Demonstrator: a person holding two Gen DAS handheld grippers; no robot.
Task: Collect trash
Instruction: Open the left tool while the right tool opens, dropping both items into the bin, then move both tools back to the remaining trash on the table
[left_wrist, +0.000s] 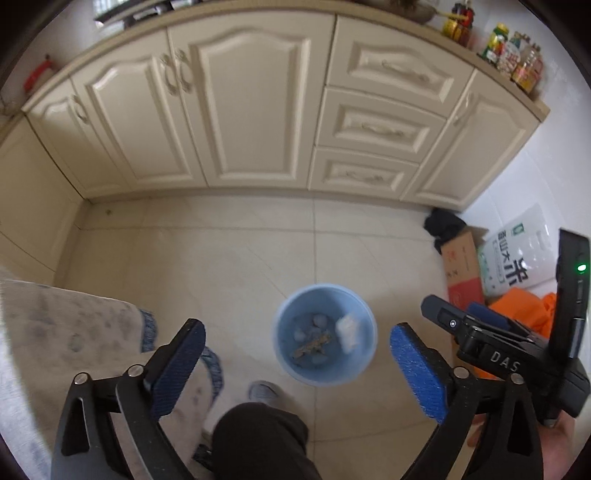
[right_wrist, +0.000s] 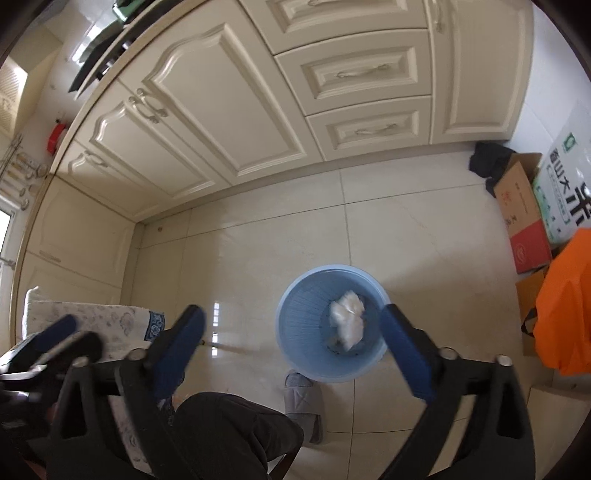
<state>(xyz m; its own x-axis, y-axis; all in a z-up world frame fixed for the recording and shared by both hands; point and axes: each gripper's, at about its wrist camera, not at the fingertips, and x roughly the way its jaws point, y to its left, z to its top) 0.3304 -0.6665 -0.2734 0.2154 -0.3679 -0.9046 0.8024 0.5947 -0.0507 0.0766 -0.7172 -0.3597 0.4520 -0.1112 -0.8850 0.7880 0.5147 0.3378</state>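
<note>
Both the left gripper (left_wrist: 297, 363) and right gripper (right_wrist: 291, 349) hover with jaws wide and empty above the blue bin (right_wrist: 295, 314). Crumpled white tissue (right_wrist: 347, 319) lies inside; cardboard box (right_wrist: 524, 218) stands well apart.

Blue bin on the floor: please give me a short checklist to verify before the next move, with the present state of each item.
1. Left gripper open and holding nothing: ok.
2. Right gripper open and holding nothing: ok.
3. White paper wad inside the blue bin: ok, though the blur leaves open whether it has landed.
4. Bin upright on the floor: ok.
5. Room left in the bin: ok, only some scraps at the bottom.
6. More trash left to collect: cannot tell, none shows on the visible floor.
</note>
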